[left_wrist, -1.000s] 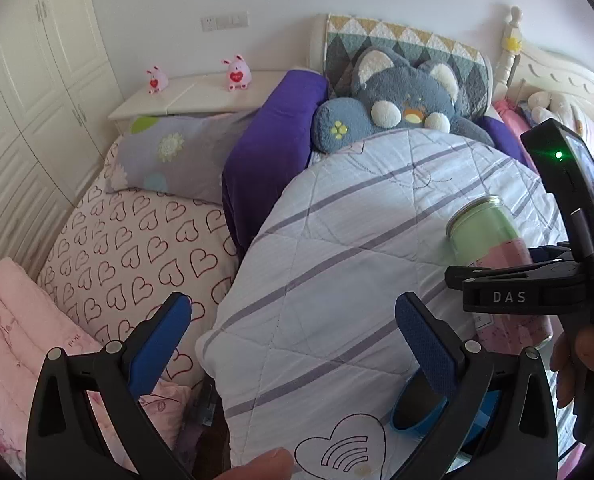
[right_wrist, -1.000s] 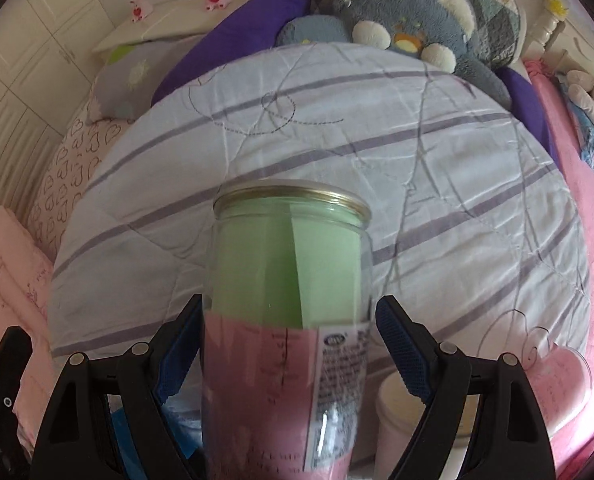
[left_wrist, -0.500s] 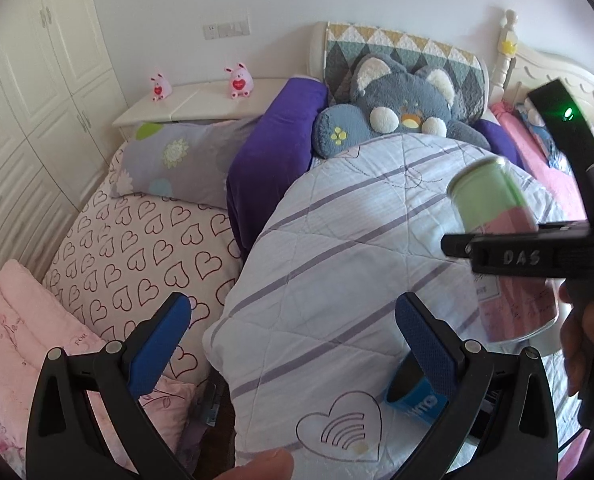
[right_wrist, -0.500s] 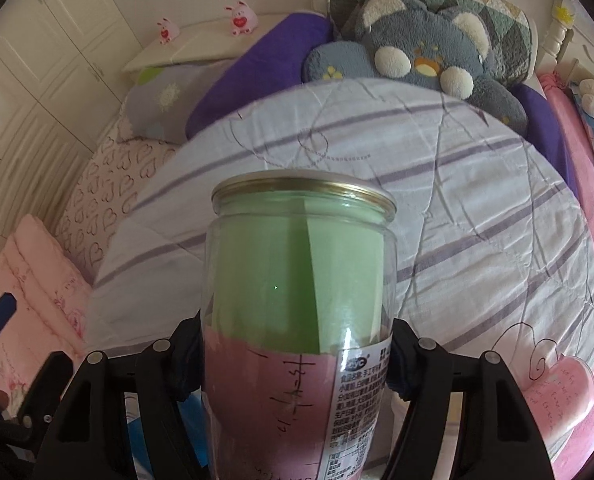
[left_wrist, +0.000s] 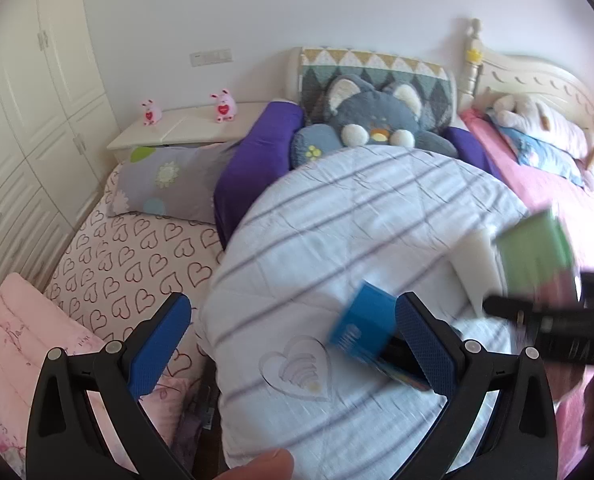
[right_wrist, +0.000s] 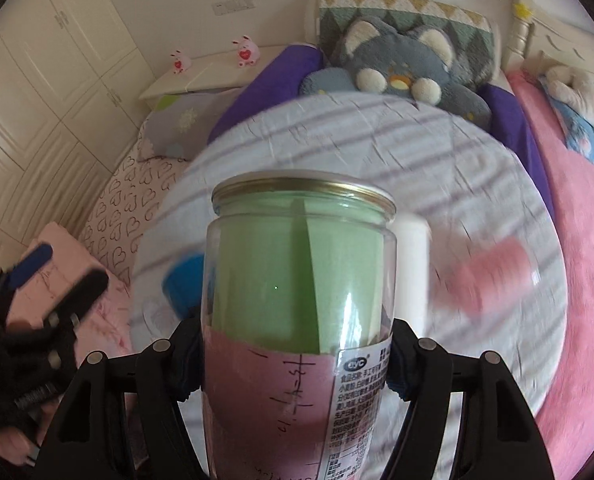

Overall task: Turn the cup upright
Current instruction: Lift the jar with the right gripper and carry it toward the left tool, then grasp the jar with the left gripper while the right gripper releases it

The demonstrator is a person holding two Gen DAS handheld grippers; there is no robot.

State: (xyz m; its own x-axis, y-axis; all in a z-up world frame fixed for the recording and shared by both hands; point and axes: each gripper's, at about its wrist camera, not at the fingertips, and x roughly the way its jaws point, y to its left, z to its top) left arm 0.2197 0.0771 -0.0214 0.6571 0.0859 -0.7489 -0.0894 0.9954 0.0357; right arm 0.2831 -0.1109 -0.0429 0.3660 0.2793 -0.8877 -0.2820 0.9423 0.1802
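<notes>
The clear plastic cup with green and pink paper lining (right_wrist: 299,320) sits clamped in the right gripper (right_wrist: 293,364), lifted off the round striped quilted table (right_wrist: 377,152), presumably so it can be turned; its gold-rimmed end points away from the camera. The left gripper (left_wrist: 293,332) hangs wide and empty nearby. Motion blur smears a blue cup (left_wrist: 363,330), a white cup (right_wrist: 413,256) and a pink cup (right_wrist: 493,276), so their orientation is unclear.

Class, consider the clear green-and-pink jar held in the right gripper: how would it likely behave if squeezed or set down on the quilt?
The jar looks rigid and smooth, so probably slippery. Tall and narrow, it may tip on the soft quilt.
</notes>
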